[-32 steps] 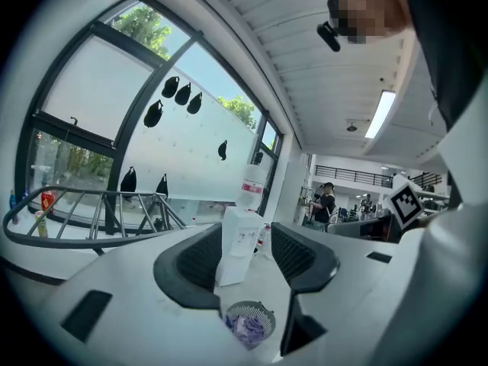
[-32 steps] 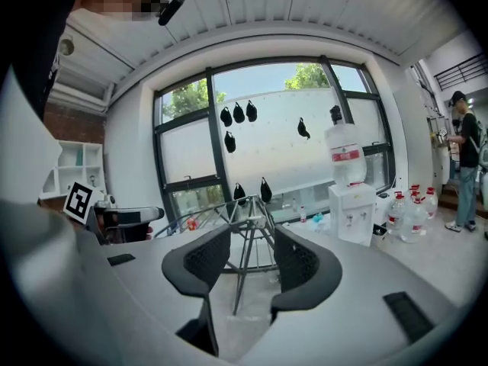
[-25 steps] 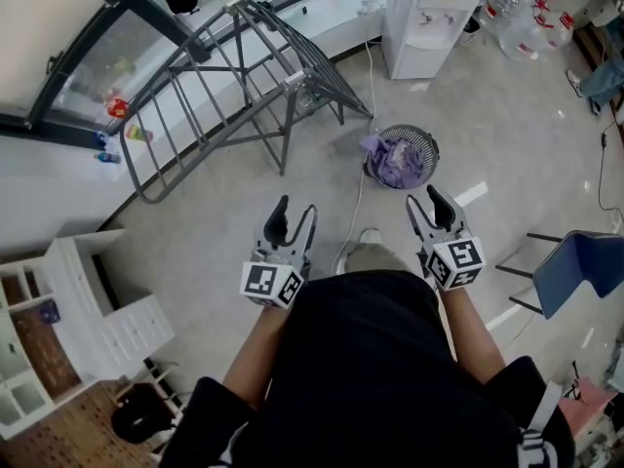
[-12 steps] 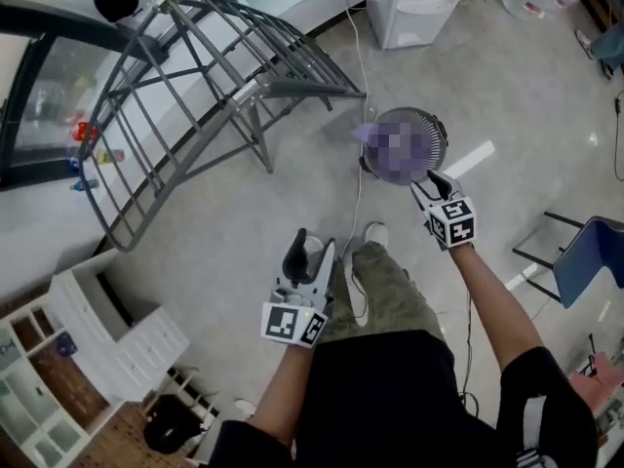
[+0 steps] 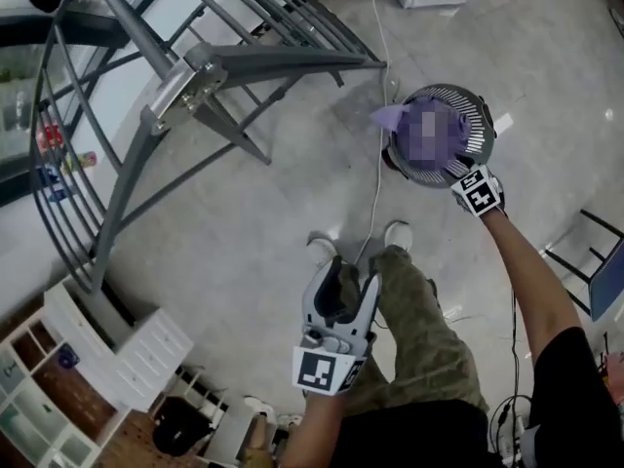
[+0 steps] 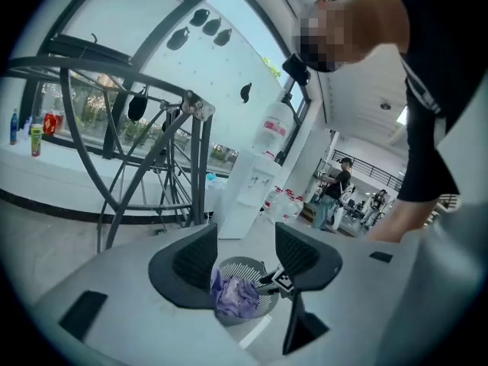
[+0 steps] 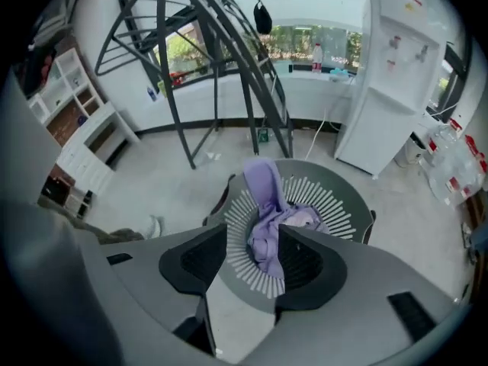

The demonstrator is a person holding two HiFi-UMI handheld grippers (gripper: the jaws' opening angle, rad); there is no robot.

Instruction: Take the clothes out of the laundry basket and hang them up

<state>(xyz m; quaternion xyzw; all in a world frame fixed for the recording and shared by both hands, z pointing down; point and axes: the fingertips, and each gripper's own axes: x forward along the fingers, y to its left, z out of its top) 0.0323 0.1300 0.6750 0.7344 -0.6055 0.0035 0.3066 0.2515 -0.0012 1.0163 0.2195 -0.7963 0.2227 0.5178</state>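
Observation:
A round grey slatted laundry basket (image 5: pixel 466 101) stands on the floor and holds lavender clothes (image 5: pixel 395 118). One fold drapes over its left rim. My right gripper (image 5: pixel 460 171) hangs just over the basket's near rim. In the right gripper view its jaws are opening, with the lavender clothes (image 7: pixel 268 216) showing between them from below and nothing pressed. My left gripper (image 5: pixel 341 273) is open and empty, held back over the person's leg. It faces the basket (image 6: pixel 252 268) from a distance. The grey metal drying rack (image 5: pixel 219 59) stands at the upper left.
A white water dispenser (image 7: pixel 398 73) stands behind the basket by the window ledge. A white cable (image 5: pixel 379 169) runs across the floor to the basket. White shelves and drawers (image 5: pixel 115 357) stand at the lower left. A blue chair (image 5: pixel 610 283) is at the right edge. People stand far off (image 6: pixel 333 191).
The right gripper has reached forward from beside the body to the basket's near rim. The left gripper has stayed back and now sits lower in the head view. The rack and basket look nearer.

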